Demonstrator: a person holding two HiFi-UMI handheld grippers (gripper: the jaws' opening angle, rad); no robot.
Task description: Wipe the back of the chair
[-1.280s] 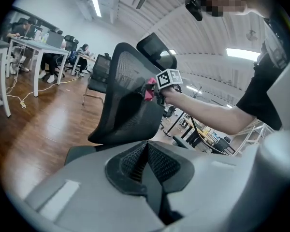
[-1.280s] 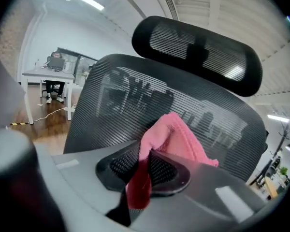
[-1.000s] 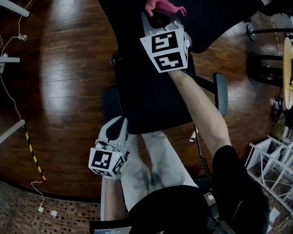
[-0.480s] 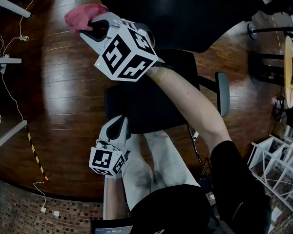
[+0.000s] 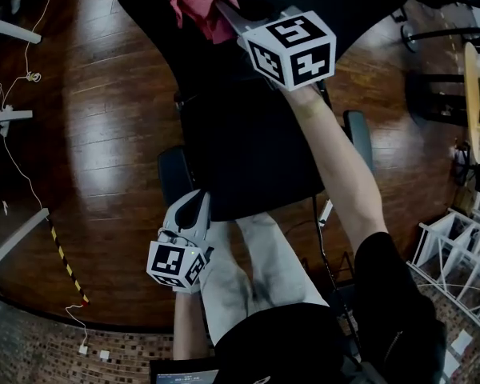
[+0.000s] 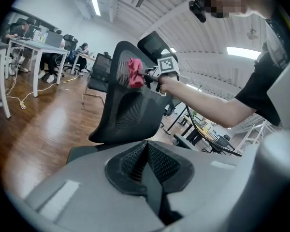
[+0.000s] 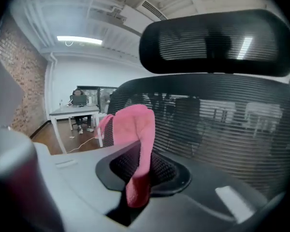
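A black mesh office chair stands in front of me, its seat [image 5: 248, 150] below the backrest [image 5: 248, 22] in the head view. My right gripper [image 5: 224, 10] is shut on a pink cloth [image 5: 202, 5] and holds it against the upper left part of the backrest. The right gripper view has the cloth [image 7: 135, 134] clamped in the right gripper [image 7: 137, 180], close to the mesh back [image 7: 212, 124] under the headrest [image 7: 217, 40]. My left gripper [image 5: 198, 205] hangs shut and empty by the seat's front left corner. From the left gripper view I see the cloth [image 6: 135, 73] on the backrest [image 6: 123, 100].
Dark wooden floor [image 5: 104, 134] surrounds the chair, with white cables [image 5: 16, 78] at the left. A white wire rack [image 5: 456, 262] and a round table [image 5: 472, 110] stand at the right. Desks with seated people [image 6: 34, 42] are far off. The person's legs [image 5: 256, 270] are below the seat.
The right gripper with the pink cloth swept left off the backrest's edge, then back right onto the upper back. The left gripper has stayed put.
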